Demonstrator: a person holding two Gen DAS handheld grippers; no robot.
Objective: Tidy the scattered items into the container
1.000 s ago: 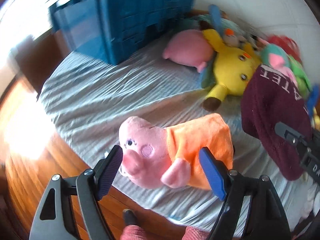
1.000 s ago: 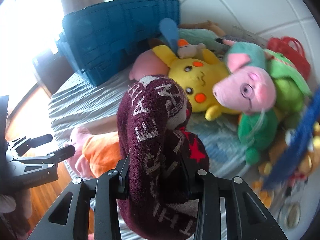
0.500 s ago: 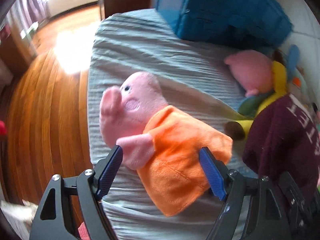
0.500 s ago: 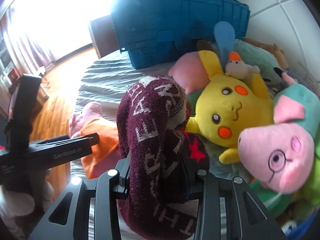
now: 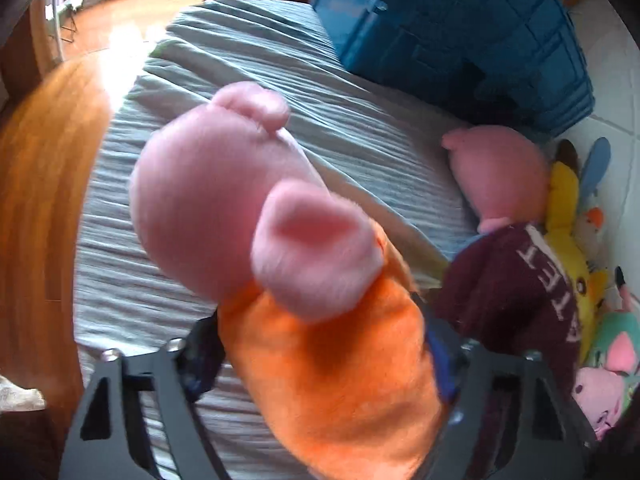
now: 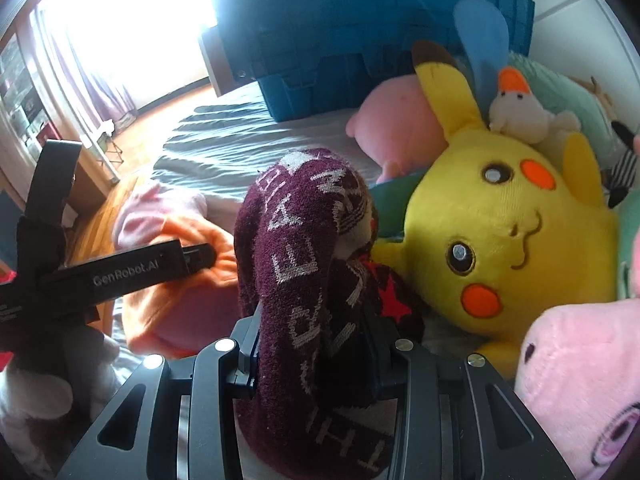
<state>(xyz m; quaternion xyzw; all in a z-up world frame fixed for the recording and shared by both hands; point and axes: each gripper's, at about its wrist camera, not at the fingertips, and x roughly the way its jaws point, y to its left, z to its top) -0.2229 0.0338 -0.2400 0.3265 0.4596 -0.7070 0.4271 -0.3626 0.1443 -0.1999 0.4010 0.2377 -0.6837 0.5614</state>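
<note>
— While the left gripper [image 5: 320, 344] sits this low over the bed, what has it got?

— Its jaws are closed in on the orange dress of the pink pig plush [image 5: 280, 248], squeezing the cloth from both sides. The pig's head points away from the camera, above the grey bedsheet [image 5: 360, 128].

— And the right gripper [image 6: 316, 344]?

— Clamped on a maroon knitted sock [image 6: 304, 248] with white lettering, which stands up between the fingers.

— Where is the container?

— The blue crate [image 5: 460, 28] stands at the far side of the bed, by the white wall. A round pink plush [image 5: 500, 172] lies just before it, touching the yellow Pikachu plush [image 6: 508, 236].

— Anything on Pikachu?

— A small white duck toy [image 6: 520, 114] rests on its head.
</note>
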